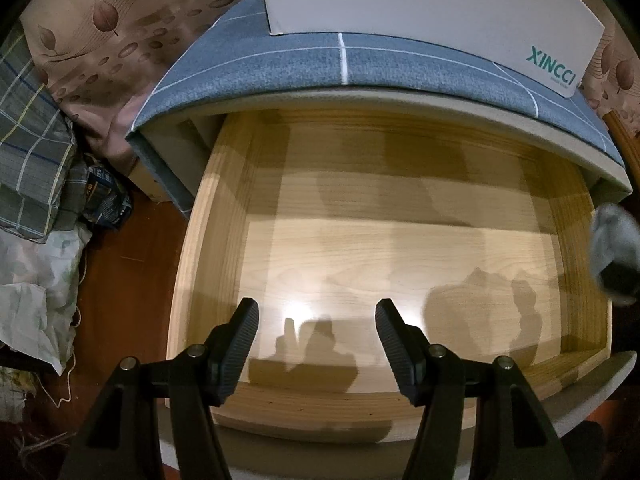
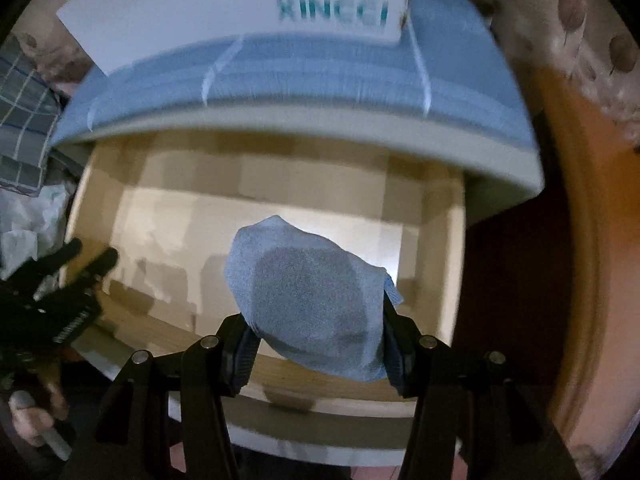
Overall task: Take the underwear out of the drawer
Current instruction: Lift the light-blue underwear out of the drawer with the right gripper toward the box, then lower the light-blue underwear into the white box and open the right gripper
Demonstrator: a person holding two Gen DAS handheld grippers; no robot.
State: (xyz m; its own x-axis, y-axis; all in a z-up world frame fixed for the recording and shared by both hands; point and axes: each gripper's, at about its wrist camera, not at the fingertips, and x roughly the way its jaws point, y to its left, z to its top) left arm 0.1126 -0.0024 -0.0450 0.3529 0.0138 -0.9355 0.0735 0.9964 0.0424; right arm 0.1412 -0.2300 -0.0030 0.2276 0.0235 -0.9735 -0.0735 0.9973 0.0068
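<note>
One folded blue underwear (image 2: 308, 300) pinched in right gripper (image 2: 316, 344), above bare wooden drawer (image 1: 224, 184); left gripper (image 1: 316, 320) spread, empty; set-down remains.

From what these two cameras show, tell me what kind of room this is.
Most likely a bedroom. A pulled-out wooden drawer sits under a top with a blue checked cover, leaf-print bedding lies beside it, and a plaid garment is heaped nearby.
</note>
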